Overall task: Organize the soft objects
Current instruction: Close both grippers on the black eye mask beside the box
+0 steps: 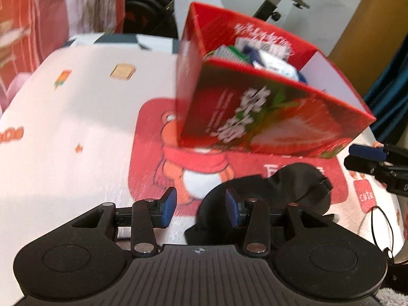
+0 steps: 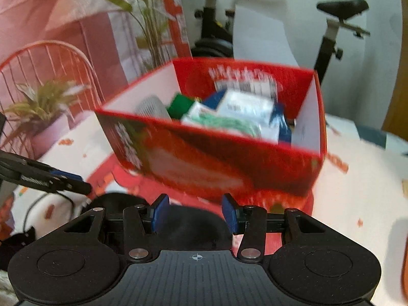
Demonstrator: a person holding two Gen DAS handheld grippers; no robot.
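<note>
One red box [image 1: 267,117], one black eye mask [image 1: 288,186], two open tools

You can read one word only: "cute", white on a small red patch of the tablecloth [image 1: 366,195]; lettering on the red box [image 1: 267,117] is too blurred for you

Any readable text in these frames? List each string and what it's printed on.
"cute": small red square patch on the table cover, legible in the left wrist view only.
White lettering on the front of the red box: blurred, unreadable.
White lettering on the box's inner back wall: blurred, unreadable.
Barcode-style label there: unreadable.
Packets inside the box: print too blurred.
Nothing else legible.
</note>
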